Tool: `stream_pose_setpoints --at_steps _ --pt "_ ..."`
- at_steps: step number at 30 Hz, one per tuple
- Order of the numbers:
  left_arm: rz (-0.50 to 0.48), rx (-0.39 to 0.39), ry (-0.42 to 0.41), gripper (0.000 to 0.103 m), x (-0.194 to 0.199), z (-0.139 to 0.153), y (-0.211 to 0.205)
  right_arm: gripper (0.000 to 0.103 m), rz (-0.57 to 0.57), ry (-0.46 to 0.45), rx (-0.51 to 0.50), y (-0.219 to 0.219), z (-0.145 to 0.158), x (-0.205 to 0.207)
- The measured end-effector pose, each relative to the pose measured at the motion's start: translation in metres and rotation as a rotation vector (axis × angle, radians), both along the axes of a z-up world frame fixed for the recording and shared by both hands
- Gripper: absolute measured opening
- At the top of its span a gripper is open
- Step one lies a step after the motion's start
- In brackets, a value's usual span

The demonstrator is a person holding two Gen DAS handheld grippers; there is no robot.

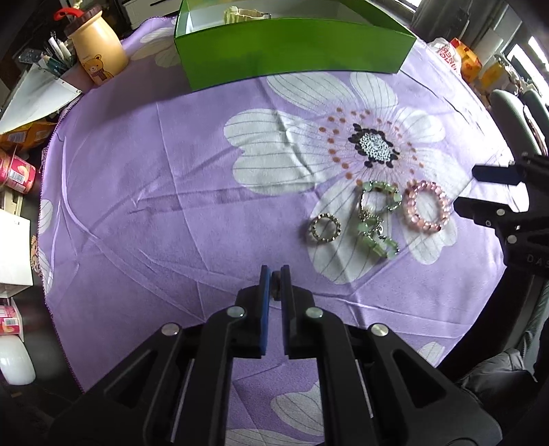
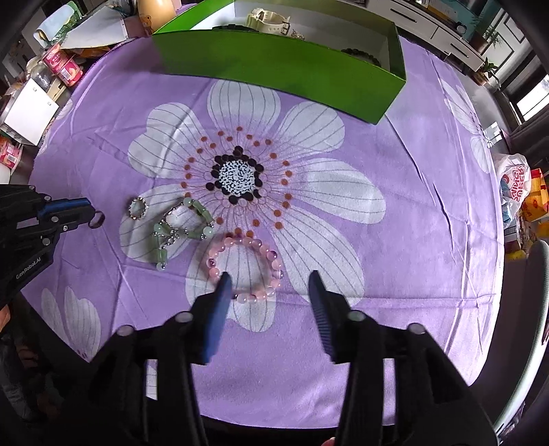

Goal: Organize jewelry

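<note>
My left gripper [image 1: 275, 274] is shut on a small dark ring [image 2: 96, 219] and holds it above the purple flowered cloth [image 1: 171, 206]. To its right lie a small sparkly ring [image 1: 324, 228], a green bead bracelet [image 1: 377, 216] and a pink bead bracelet [image 1: 426, 206]. My right gripper [image 2: 269, 279] is open, its fingers just in front of the pink bracelet [image 2: 245, 266]. The green bracelet [image 2: 178, 226] and sparkly ring [image 2: 138, 208] lie to its left. The green box [image 2: 274, 68] at the back holds a cream watch [image 2: 271, 19].
A bear-print jar [image 1: 97, 48], pens and snack packs crowd the left table edge. A plastic bag [image 2: 514, 182] and snack packs sit at the right edge. A chair back [image 1: 511, 113] stands to the right.
</note>
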State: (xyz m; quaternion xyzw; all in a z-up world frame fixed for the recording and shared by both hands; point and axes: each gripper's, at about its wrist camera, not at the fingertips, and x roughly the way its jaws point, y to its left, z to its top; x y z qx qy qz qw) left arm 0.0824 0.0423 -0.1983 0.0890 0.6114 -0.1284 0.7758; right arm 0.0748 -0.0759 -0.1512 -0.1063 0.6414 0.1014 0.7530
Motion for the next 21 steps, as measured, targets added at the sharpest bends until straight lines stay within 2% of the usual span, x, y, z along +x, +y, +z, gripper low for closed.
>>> stream_pose_setpoints --at_steps 2,3,4,13,16,18,20,21 --pt "-0.003 0.018 -0.005 0.017 -0.001 -0.001 -0.002 0.058 -0.008 0.008 0.003 -0.002 -0.002 0.0" --pt "-0.001 0.034 -0.01 0.023 -0.001 -0.002 -0.002 0.062 -0.014 0.015 0.001 -0.003 -0.004 0.001" --pt "0.0 0.055 -0.017 0.025 0.0 -0.003 -0.003 0.067 -0.017 0.018 0.007 -0.004 -0.005 0.001" --pt "0.006 0.063 0.03 0.026 -0.002 -0.02 -0.002 0.068 -0.066 0.09 0.046 -0.012 -0.031 0.005" --pt "0.022 0.045 0.028 0.026 -0.002 -0.02 0.003 0.067 -0.085 0.109 0.103 -0.016 -0.04 0.005" --pt "0.029 0.042 0.027 0.026 -0.001 -0.02 0.005 0.057 -0.09 0.106 0.126 -0.015 -0.037 0.005" --pt "0.036 0.039 0.027 0.023 -0.001 -0.021 0.007 0.03 -0.09 0.129 0.168 -0.014 -0.034 0.005" --pt "0.038 0.038 0.026 0.022 -0.001 -0.022 0.006 0.026 -0.09 0.141 0.182 -0.013 -0.033 0.006"
